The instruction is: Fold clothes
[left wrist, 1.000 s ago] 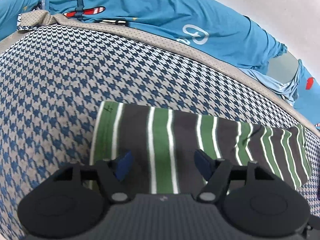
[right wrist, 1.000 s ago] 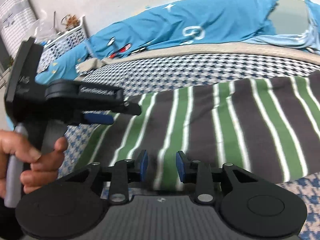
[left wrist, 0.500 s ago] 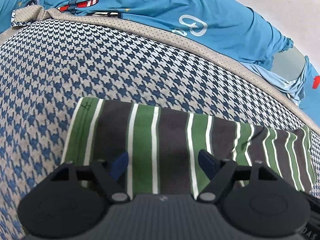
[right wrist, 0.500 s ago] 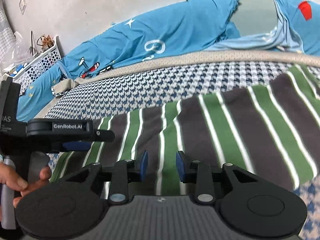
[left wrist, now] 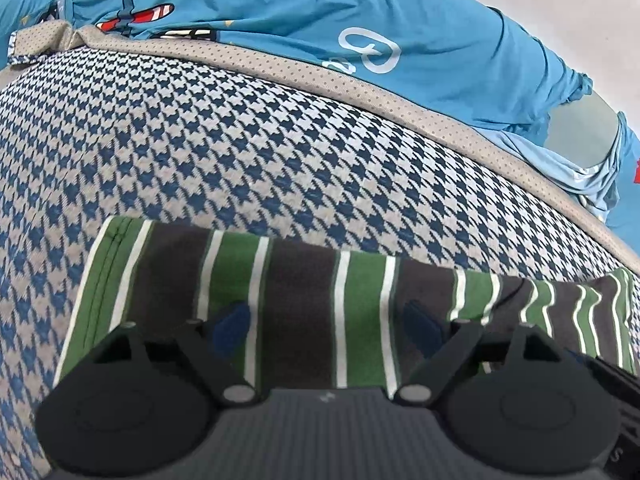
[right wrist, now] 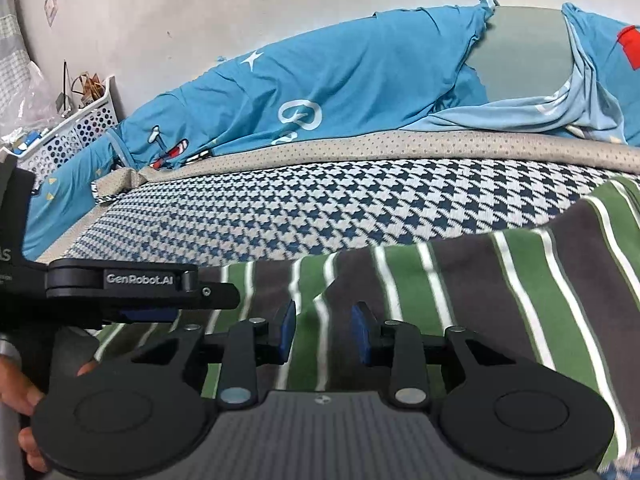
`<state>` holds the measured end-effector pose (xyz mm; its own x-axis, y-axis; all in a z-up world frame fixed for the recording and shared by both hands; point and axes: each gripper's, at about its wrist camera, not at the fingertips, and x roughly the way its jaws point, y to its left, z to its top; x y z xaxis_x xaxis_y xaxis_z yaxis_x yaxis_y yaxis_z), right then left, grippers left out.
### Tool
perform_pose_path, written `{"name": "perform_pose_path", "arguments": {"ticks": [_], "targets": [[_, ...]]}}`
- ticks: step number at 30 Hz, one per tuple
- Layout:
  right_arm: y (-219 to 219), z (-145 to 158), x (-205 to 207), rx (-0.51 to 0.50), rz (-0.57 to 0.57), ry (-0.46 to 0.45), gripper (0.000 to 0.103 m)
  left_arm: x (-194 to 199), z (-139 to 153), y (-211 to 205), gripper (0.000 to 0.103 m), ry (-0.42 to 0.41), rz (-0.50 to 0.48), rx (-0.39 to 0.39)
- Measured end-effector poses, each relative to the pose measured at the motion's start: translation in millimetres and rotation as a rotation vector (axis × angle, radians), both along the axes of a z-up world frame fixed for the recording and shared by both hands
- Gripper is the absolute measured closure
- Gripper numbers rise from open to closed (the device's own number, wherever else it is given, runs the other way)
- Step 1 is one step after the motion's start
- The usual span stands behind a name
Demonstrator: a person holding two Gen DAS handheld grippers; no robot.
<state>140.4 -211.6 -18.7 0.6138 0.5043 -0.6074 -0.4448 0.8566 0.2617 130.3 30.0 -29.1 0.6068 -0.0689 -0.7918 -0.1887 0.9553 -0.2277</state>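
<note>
The left claw [left wrist: 330,326] is opening over the shirt [left wrist: 304,320], the right claw [right wrist: 323,334] half open, gripping nothing; better pinch one hem evenly.

Bed [right wrist: 304,204] spread with a blue-and-white houndstooth cover, edged by a beige dotted border [right wrist: 400,146]. Behind it, a bright blue sheet [right wrist: 360,80] printed with stars and aeroplanes, bunched against a scuffed white wall [right wrist: 240,4]. At far left, a white perforated basket [right wrist: 80,128] crammed with odds and ends. Even, soft light.
</note>
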Motion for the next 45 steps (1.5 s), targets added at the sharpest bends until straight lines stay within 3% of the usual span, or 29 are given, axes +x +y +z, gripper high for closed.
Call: {"name": "perform_pose_path", "arguments": {"ticks": [4, 11, 14, 28, 30, 37, 41, 44, 45], "targets": [[-8.3, -8.4, 16.3, -0.016, -0.067, 0.005, 0.073, 8.7, -3.4, -4.6, 0.016, -0.010, 0.009, 0.024], [-22.0, -15.5, 30.7, -0.052, -0.114, -0.014, 0.095, 18.6, -7.8, -12.4, 0.016, -0.030, 0.002, 0.112], [-29.7, -16.7, 36.8, -0.034, -0.144, -0.007, 0.103, 21.6, -6.7, -11.9, 0.015, -0.033, 0.014, 0.114], [-35.4, -7.5, 38.0, -0.018, -0.185, -0.003, 0.103, 34.2, -2.1, -3.0, 0.015, -0.036, 0.071, 0.135], [-32.4, -1.4, 31.7, 0.001, -0.163, -0.021, 0.095, 31.5, 2.4, -2.9, 0.015, -0.038, 0.077, 0.133], [-3.2, 1.7, 11.7, 0.048, 0.044, -0.016, 0.094, 22.4, 10.8, 1.0, 0.013, -0.023, 0.064, 0.076], [14.8, -6.6, 5.2, 0.033, 0.134, 0.001, 0.094, 17.1, 7.7, -4.1, 0.013, -0.007, 0.037, 0.115], [21.8, -16.3, 4.6, -0.019, 0.139, 0.006, 0.094, 16.8, 2.4, -5.1, 0.013, 0.010, 0.030, 0.137], [22.0, -19.4, 6.2, -0.041, 0.127, 0.007, 0.100, 17.3, -0.1, -5.5, 0.013, 0.018, 0.030, 0.149]]}}
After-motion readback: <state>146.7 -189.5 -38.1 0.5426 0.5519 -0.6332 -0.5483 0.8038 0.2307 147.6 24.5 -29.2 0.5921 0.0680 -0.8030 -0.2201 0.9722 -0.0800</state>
